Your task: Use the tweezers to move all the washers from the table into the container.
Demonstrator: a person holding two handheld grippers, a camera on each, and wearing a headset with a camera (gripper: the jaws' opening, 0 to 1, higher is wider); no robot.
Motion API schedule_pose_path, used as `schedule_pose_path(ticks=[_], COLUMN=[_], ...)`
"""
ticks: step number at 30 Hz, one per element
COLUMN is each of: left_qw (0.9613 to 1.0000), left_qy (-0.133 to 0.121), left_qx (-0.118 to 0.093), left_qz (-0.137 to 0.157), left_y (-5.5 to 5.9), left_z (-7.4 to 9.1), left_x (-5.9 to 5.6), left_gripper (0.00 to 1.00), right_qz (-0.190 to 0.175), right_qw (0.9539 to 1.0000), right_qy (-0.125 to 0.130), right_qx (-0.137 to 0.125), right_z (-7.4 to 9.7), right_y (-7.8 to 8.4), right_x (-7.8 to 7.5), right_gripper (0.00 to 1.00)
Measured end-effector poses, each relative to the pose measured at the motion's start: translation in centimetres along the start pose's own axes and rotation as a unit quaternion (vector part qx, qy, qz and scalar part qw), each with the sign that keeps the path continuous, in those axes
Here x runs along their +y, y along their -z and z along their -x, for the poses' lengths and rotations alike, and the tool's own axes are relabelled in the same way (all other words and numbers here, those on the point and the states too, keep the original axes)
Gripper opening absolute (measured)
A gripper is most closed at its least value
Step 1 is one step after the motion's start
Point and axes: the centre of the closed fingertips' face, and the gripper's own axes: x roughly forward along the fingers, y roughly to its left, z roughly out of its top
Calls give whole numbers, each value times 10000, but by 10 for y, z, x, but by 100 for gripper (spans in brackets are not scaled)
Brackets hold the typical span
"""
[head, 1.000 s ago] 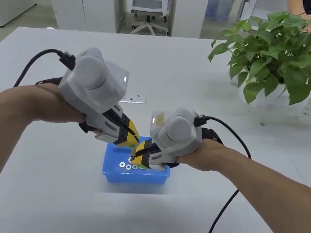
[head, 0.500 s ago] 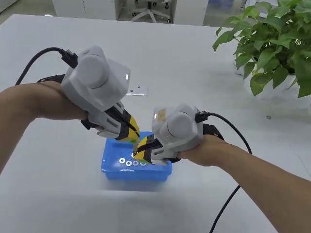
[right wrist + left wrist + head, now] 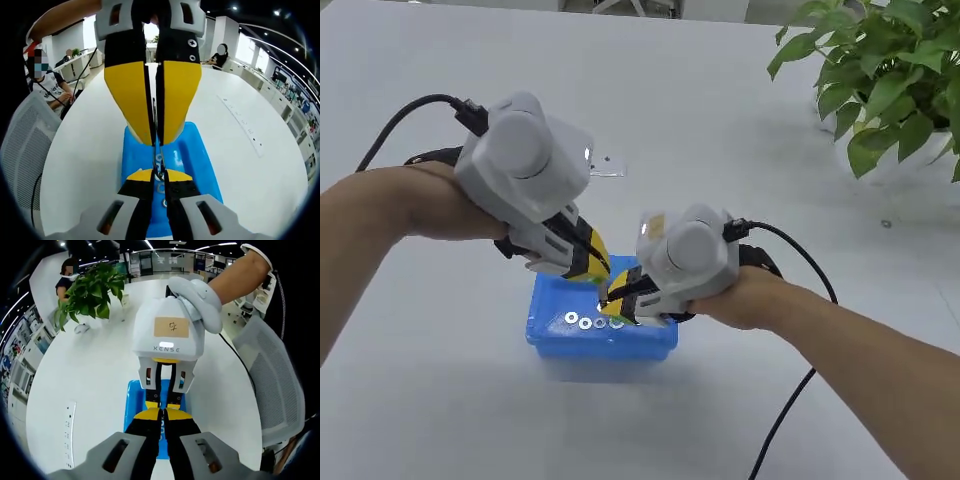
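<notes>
Container (image 3: 548, 338) under the left gripper (image 3: 597, 274) and right gripper (image 3: 611, 298) tips is bright blue, washers (image 3: 585, 322) silvery. Jaws are yellow-and-black, bodies pale grey.

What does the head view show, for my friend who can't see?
The left gripper and right gripper, each held in a hand, meet over a blue container with washers inside, on a white table. A leafy plant stands at the upper right.

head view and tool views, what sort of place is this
Most likely an open-plan office or lab: a big white table as the workbench, a potted plant on it, and a mesh office chair beside it.
</notes>
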Motion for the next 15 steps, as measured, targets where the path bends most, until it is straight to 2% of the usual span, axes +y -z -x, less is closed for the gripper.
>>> schedule_pose_path(ticks=[7,15], left_qw=[10000,10000], left_qy=[21,35], left_qx=[3,-2], left_qz=[60,59], left_y=[7,9], left_z=[-9,-13], left_x=[4,7], left_gripper=[5,5], right_qz=[-48,-91], right_qw=[10000,9999], right_qy=[-33,-59], right_qx=[43,54], right_z=[-7,-10], right_y=[10,14], right_x=[-4,-6], right_gripper=[9,10])
